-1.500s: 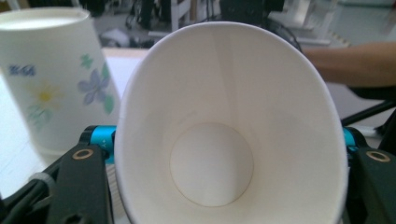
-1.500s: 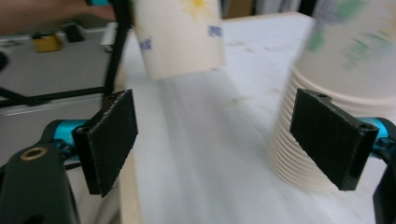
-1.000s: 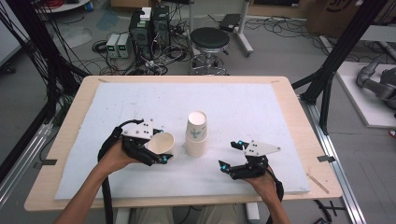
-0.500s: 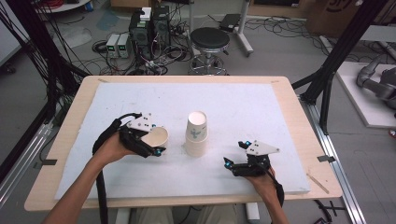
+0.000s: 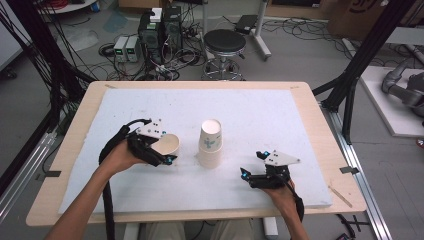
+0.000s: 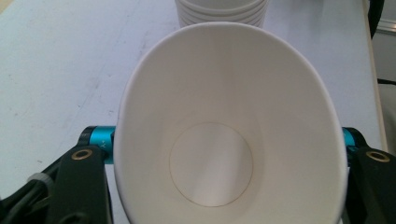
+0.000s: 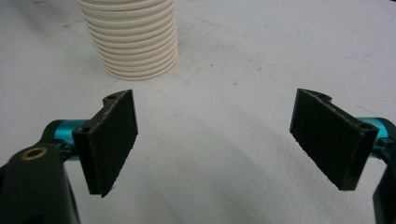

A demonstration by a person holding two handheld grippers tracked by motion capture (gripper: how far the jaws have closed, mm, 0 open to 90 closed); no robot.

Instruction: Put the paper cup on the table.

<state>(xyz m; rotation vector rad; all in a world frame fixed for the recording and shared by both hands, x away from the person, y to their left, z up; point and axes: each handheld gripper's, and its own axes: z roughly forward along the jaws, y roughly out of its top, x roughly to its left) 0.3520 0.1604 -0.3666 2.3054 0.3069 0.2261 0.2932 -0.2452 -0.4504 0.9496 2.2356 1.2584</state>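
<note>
Two hand-held black claws with teal fittings

The left claw point(image 5: 167, 159) has a black body, a grey three-cornered plate with dark dots on top, and a black cable looping back from that plate along the bare forearm. The right claw point(image 7: 215, 140) bears flat, rough black pads on teal cylinders, a brass-ringed screw hole below its left pad, and the same grey plate.

This is a lab or test room: a wooden table point(image 5: 65, 165) with a white board point(image 5: 260, 115) stands on a grey floor among black frame posts point(image 5: 360, 65), tangled cables point(image 5: 55, 55), electronic boxes point(image 5: 160, 30) and a stool point(image 5: 225, 45).
</note>
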